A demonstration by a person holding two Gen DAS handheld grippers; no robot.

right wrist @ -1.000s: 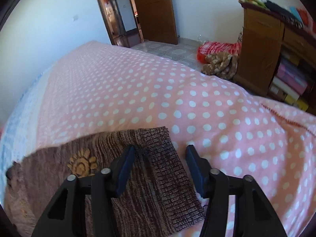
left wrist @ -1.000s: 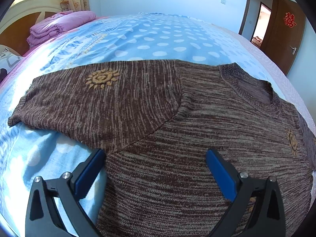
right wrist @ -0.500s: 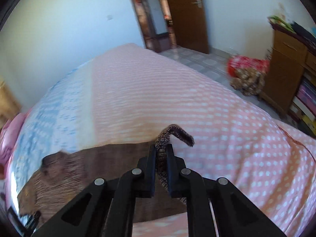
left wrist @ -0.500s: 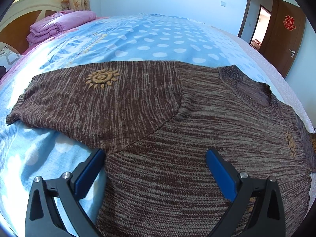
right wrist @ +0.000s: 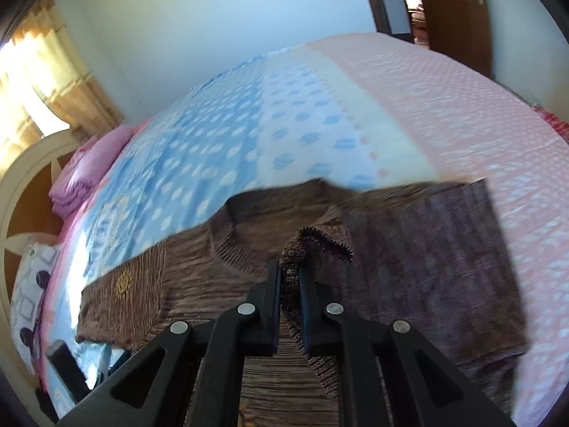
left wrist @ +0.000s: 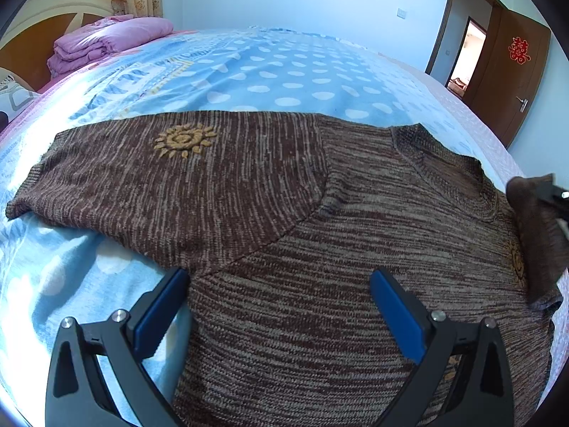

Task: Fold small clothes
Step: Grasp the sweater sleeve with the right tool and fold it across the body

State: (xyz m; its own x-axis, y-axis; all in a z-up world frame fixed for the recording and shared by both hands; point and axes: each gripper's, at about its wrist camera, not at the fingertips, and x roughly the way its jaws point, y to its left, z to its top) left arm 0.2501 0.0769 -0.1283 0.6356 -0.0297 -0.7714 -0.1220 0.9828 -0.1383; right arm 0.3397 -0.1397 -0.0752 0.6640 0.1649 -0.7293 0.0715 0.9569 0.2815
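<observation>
Brown knitted sweater (left wrist: pixel 320 249) spread flat on the bed (left wrist: pixel 270 71), over the blue dotted part of the bedsheet, with the neckline (left wrist: pixel 448 178) toward the far right side. One sleeve (left wrist: pixel 149 185) stretched out to the left, with a yellow sun motif (left wrist: pixel 185 139) on it, flat on the sheet.

Left gripper (left wrist: pixel 279 306) low over the sweater body, jaws wide apart, blue pads (left wrist: pixel 160 311) on both sides, nothing pinched between them. Left pad just at the sweater's side edge, over the sheet; right pad over the knit.

Right gripper (right wrist: pixel 288 284) closed tight on the cuff of the other sleeve (right wrist: pixel 426 270). Cuff (right wrist: pixel 320 245) sticking up and curling past the fingertips, fringe edge visible. This sleeve lifted and folded inward over the sweater body, near the neckline, its inner side turned up and darker. Also seen at the right edge of the left wrist view, as a raised dark fold (left wrist: pixel 537 235).

Right wrist view rather blurred. Folded pink blanket (left wrist: pixel 106 46) at the headboard (left wrist: pixel 42 17), well apart from the sweater. Brown door (left wrist: pixel 515 71) open at the far right.
</observation>
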